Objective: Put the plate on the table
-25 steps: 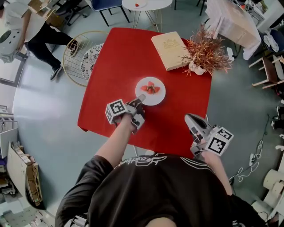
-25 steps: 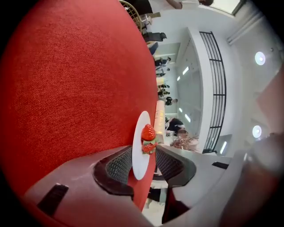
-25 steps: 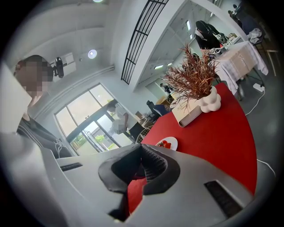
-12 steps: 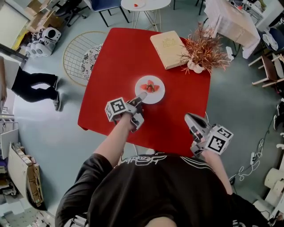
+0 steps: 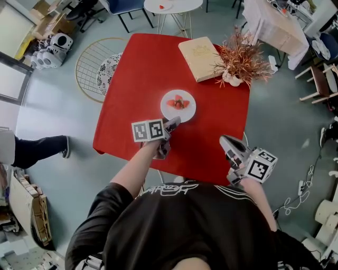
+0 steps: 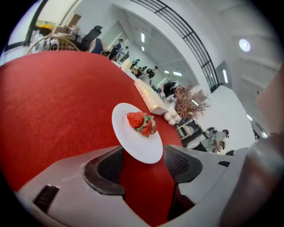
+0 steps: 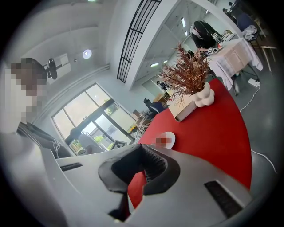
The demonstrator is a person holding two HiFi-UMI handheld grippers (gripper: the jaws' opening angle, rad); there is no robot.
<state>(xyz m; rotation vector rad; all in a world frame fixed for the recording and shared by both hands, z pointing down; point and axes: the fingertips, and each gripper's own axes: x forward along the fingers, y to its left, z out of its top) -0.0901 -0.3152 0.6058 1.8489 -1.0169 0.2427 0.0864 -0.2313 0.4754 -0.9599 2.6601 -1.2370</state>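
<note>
A small white plate point(image 5: 178, 105) with cut strawberries point(image 5: 178, 102) rests flat in the middle of the red table point(image 5: 137, 79). My left gripper point(image 5: 172, 124) is just behind the plate's near rim, and its jaws are opening. In the left gripper view the plate point(image 6: 133, 137) has its near rim between the two dark pads point(image 6: 108, 165), which stand clear of it. My right gripper point(image 5: 226, 141) hovers at the table's near right edge, its jaws together and holding nothing. In the right gripper view the plate point(image 7: 167, 140) is small and far off.
A tan book point(image 5: 199, 51) and a dried reddish plant in a white vase point(image 5: 240, 62) stand at the table's far right. A round wire chair point(image 5: 97, 66) is left of the table, a small white table point(image 5: 171, 5) beyond it. A person's leg point(image 5: 37, 147) shows at far left.
My left gripper has let go of the plate's rim, rolled so its marker cube faces up, and drawn back a little. The plate stays put. The person at left has walked off.
</note>
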